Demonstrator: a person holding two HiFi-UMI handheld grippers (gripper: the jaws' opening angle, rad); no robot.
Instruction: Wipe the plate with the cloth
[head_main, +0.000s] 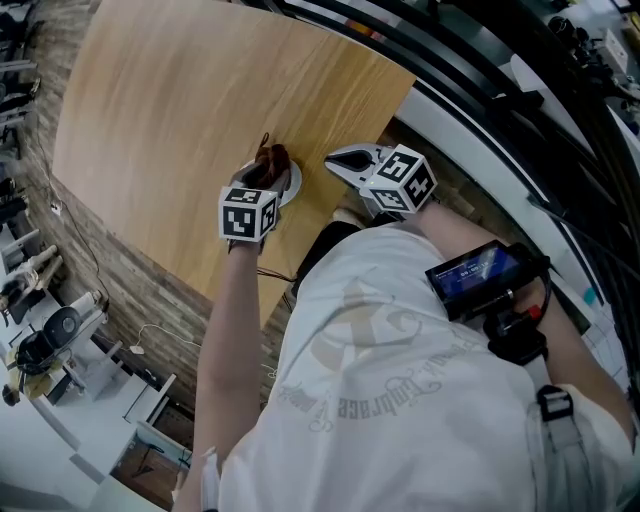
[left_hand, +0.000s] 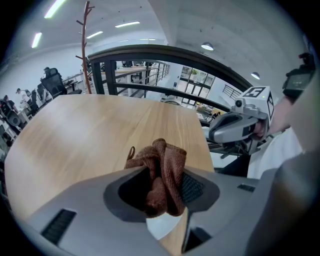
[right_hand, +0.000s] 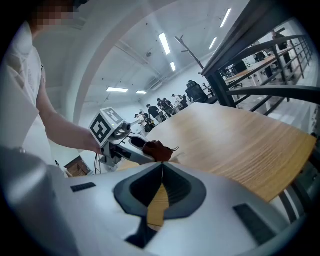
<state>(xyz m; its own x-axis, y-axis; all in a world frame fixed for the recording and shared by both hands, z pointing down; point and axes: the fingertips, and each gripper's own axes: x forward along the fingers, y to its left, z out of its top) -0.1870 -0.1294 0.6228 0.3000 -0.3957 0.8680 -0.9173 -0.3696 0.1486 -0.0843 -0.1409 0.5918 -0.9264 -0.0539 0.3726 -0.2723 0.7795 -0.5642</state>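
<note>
Cloth (left_hand: 161, 172) – brown, bunched into folds – sits pinched between the tongs of the left gripper (left_hand: 165, 170), a small loop sticking out at its side. In the head view that gripper is over the white plate (head_main: 293, 182), which lies on the wooden worktop (head_main: 180, 120) near its front edge; whether the cloth presses on the plate cannot be told. The right gripper (right_hand: 161, 167) has its tongs pressed together at the tips with nothing between them – it is just to the right of the plate, pointing towards the left gripper.
</note>
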